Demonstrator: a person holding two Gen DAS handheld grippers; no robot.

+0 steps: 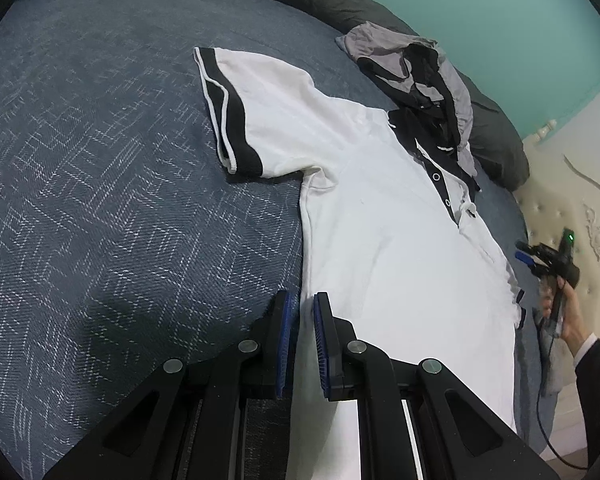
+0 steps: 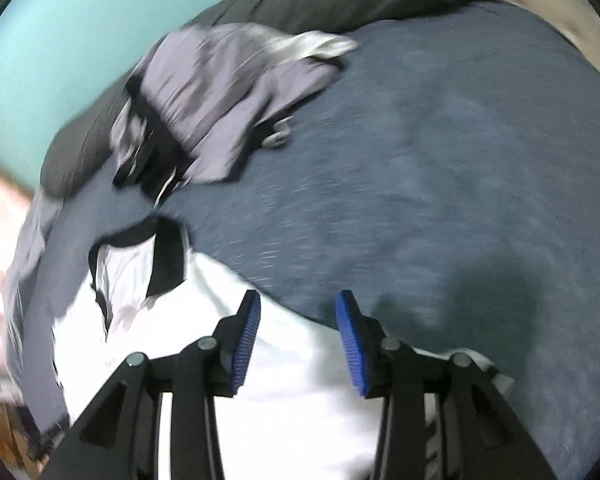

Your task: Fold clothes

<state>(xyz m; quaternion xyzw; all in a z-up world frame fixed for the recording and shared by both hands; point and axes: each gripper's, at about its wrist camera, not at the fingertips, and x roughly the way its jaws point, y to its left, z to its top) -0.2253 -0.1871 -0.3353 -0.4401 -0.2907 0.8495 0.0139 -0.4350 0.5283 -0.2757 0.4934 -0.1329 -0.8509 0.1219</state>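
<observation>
No text, label, brand, number or sign can be read in either view.
</observation>
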